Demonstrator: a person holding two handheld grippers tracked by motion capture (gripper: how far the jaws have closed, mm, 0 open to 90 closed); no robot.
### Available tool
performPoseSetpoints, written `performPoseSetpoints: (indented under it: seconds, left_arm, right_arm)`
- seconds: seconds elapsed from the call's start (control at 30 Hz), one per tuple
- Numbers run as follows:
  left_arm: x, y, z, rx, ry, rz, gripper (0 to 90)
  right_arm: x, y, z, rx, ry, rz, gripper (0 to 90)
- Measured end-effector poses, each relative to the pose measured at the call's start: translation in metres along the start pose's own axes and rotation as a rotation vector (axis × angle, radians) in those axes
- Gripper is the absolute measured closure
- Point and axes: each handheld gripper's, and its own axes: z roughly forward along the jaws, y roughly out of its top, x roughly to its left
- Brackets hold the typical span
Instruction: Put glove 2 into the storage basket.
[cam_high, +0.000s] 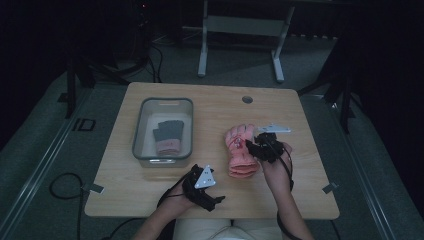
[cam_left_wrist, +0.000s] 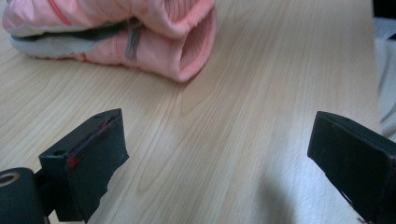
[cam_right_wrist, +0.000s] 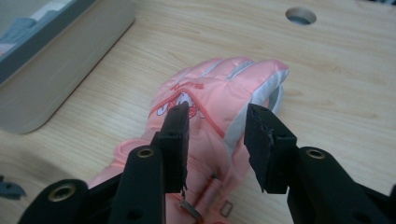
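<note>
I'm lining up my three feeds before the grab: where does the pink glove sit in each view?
High view: pink glove lies right of center on the table, beside the right hand-held gripper.
Left gripper view: upper left, cuff opening facing the camera.
Right gripper view: center, its fingers pointing away, behind the open jaws.
Shared landmark: the light wooden table under the glove.

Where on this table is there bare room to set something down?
Bare wood runs along the far edge behind the bin, around the round hole, and the whole right side past the pink glove. The near middle is crowded by the left gripper and right gripper.
</note>
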Motion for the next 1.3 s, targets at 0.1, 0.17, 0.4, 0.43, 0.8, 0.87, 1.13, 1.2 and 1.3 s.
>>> performPoseSetpoints:
  seconds: [0.1, 0.17, 0.4, 0.43, 0.8, 0.87, 1.13, 1.2, 1.3]
  left_arm:
    - [0.001, 0.007, -0.004, -0.026, 0.012, -0.043, 3.8]
    - [0.001, 0.012, -0.008, -0.036, 0.045, -0.050, 3.8]
    - [0.009, 0.039, -0.016, -0.051, 0.063, -0.148, 5.1]
    - [0.010, 0.045, -0.016, -0.052, 0.065, -0.145, 5.1]
    - [0.039, 0.089, 0.001, -0.016, 0.099, -0.203, 5.2]
    - [0.045, 0.096, 0.004, -0.008, 0.113, -0.216, 5.2]
    - [0.075, 0.117, 0.020, 0.048, 0.194, -0.261, 5.7]
    - [0.083, 0.118, 0.025, 0.065, 0.200, -0.279, 5.7]
    - [0.091, 0.117, 0.033, 0.079, 0.202, -0.302, 5.7]
  right_arm:
    - [-0.007, -0.001, -0.005, -0.007, 0.018, -0.022, 59.2]
    - [-0.012, -0.001, -0.009, -0.017, 0.013, -0.041, 59.3]
    - [-0.036, -0.004, -0.018, -0.043, 0.034, -0.065, 58.6]
    - [-0.038, -0.003, -0.017, -0.045, 0.036, -0.065, 58.6]
    - [-0.041, 0.002, -0.010, -0.051, 0.074, -0.114, 60.4]
    - [-0.041, 0.003, -0.008, -0.055, 0.079, -0.110, 60.4]
    - [-0.031, 0.014, 0.009, -0.056, 0.094, -0.117, 64.2]
    - [-0.028, 0.015, 0.015, -0.047, 0.109, -0.109, 64.9]
    - [-0.026, 0.013, 0.025, -0.028, 0.107, -0.101, 65.1]
